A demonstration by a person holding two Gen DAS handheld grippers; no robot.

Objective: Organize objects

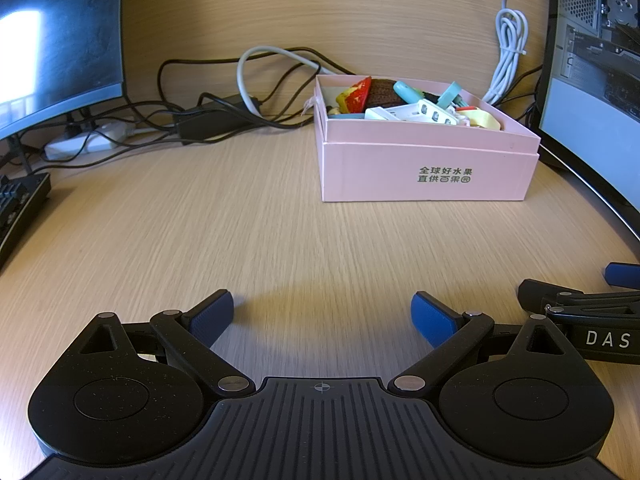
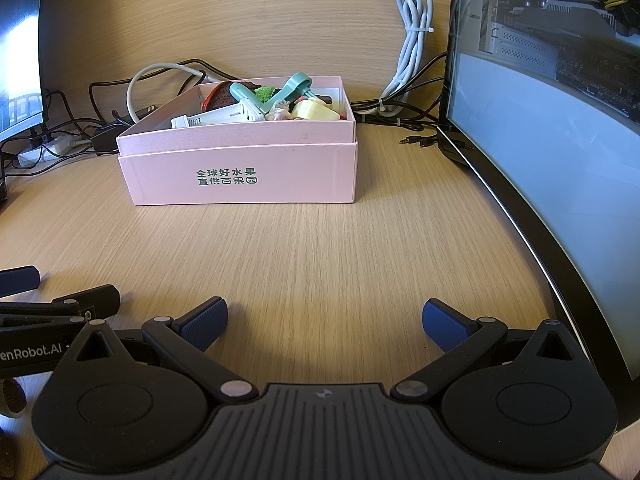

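A pink cardboard box with green print stands on the wooden desk, filled with several small objects: a white plastic piece, teal clips, a brown knitted item and a red-yellow piece. The box also shows in the right wrist view, with the teal clip and a yellow piece on top. My left gripper is open and empty, low over the desk in front of the box. My right gripper is open and empty, beside the left one.
Black and white cables and a power strip lie behind the box. A monitor stands at the left, a curved monitor at the right. A coiled white cable hangs on the back wall. A keyboard sits far left.
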